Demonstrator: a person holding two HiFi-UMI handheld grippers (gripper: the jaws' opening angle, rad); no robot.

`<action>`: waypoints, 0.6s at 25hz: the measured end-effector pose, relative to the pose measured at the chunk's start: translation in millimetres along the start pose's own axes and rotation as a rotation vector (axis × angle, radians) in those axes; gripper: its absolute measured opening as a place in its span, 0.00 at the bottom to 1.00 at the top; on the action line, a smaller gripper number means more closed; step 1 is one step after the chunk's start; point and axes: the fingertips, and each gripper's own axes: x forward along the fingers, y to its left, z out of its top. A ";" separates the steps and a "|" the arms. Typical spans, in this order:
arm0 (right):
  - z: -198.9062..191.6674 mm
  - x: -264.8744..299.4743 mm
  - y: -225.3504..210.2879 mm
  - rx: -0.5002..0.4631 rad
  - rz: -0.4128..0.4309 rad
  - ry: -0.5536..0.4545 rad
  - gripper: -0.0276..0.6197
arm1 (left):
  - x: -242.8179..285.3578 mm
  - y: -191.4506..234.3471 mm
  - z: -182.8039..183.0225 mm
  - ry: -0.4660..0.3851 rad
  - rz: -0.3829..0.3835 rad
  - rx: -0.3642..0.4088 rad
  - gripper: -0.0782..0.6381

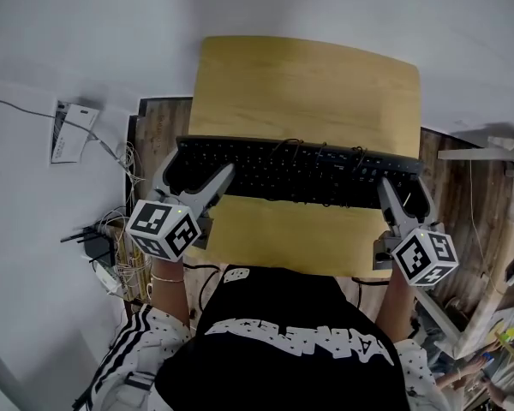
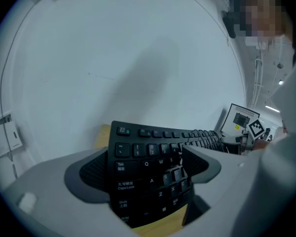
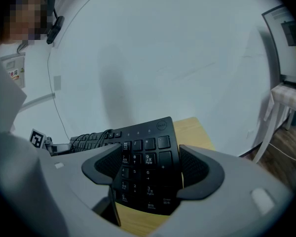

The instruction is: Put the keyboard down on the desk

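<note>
At the far left a white leaflet [image 1: 71,130] lay on the pale floor, near a tangle of cables [image 1: 120,255]. The left gripper [image 1: 191,176] [image 2: 144,169] had its jaws closed on the left end of the black keyboard [image 1: 300,171] [image 2: 148,152] [image 3: 148,157], one jaw at the outer edge and the other lying over the keys. The keyboard stretched across the whole width of the small wooden desk [image 1: 308,84], nearer the front edge, with a coiled cord [image 1: 321,150] bunched along its back edge. Whether it rested on the wood or hung just above it could not be told. The right gripper [image 1: 409,197] [image 3: 150,169] pinched the number-pad end in the same way.
</note>
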 end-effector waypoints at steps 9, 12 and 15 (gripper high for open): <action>-16.3 16.7 -5.4 -0.002 0.000 0.055 0.61 | 9.6 11.5 -20.4 0.043 0.015 -0.032 0.72; -22.8 20.4 -8.8 0.005 -0.002 0.071 0.61 | 12.8 13.2 -26.9 0.057 0.018 -0.036 0.72; -27.9 20.7 -11.1 0.009 -0.004 0.085 0.61 | 13.8 12.8 -32.5 0.071 0.019 -0.042 0.72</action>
